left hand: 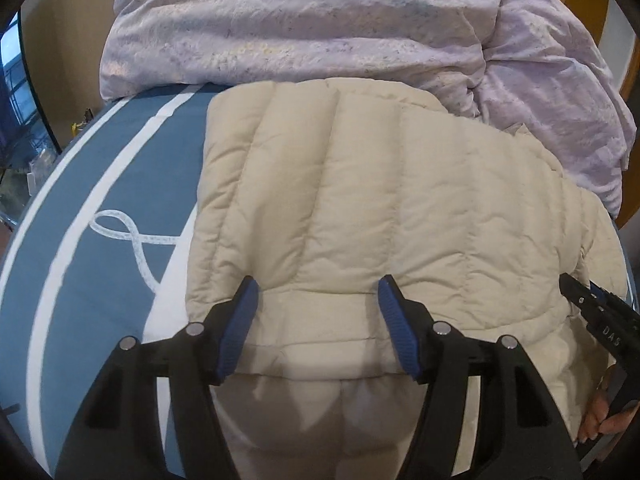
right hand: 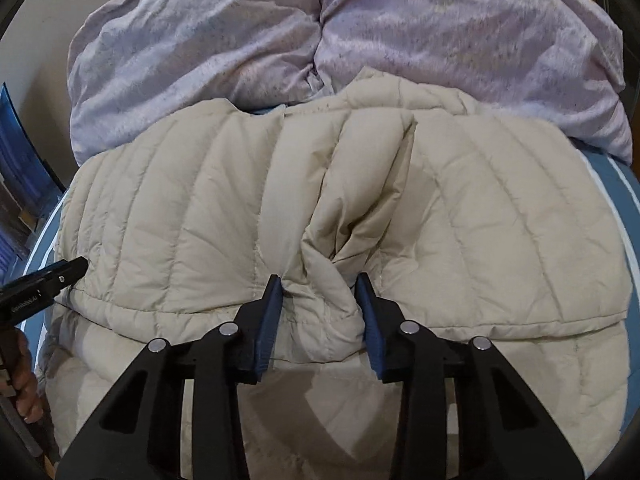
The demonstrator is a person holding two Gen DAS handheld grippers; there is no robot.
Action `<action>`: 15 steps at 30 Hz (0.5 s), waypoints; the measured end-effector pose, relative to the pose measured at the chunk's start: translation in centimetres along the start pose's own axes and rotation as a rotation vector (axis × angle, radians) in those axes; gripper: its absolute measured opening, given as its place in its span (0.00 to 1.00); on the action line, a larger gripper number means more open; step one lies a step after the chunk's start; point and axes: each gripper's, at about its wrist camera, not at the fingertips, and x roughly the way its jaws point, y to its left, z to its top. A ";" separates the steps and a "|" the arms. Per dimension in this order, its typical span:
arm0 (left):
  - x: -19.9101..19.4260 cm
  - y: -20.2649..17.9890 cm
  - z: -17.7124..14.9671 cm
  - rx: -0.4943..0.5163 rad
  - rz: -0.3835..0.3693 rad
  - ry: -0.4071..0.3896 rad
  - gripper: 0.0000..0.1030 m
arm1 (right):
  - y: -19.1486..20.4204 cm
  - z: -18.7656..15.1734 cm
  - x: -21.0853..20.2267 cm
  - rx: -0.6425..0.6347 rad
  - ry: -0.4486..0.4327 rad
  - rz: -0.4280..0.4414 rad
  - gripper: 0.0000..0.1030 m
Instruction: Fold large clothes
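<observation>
Here I see my right claw half closed, its blue pads pinching a bunched fold of the beige quilted jacket at the hem. My left claw stands wider, with the hem between its pads but not squeezed. The jacket lies folded on the blue bed cover, just before the lilac duvet. On the right claw, seen from the left, I read "DAS".
</observation>
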 end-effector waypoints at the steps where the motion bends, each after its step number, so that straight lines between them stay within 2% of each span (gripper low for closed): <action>1: 0.1 0.0 0.0 0.005 0.001 -0.009 0.62 | 0.1 0.0 0.1 -0.002 0.002 -0.001 0.38; 5: 0.4 -0.7 -0.3 0.047 0.034 -0.036 0.65 | -0.2 -0.1 0.4 0.015 0.003 0.015 0.40; 8: -0.1 -0.8 -0.3 0.055 0.033 -0.036 0.66 | -0.5 0.2 0.2 0.027 0.018 0.050 0.46; 9: -0.4 -0.7 -0.3 0.054 0.026 -0.034 0.67 | -0.6 0.3 -0.1 0.031 0.024 0.062 0.54; 10: -1.0 -0.4 -0.4 0.050 0.009 -0.035 0.68 | -0.8 0.3 -0.6 0.038 0.026 0.076 0.67; 12: -2.5 0.3 -0.9 0.041 -0.024 -0.041 0.71 | -1.2 0.3 -1.8 0.048 0.011 0.105 0.83; 15: -4.4 1.5 -1.8 0.032 -0.055 -0.050 0.74 | -1.9 0.0 -4.3 0.039 -0.009 0.119 0.86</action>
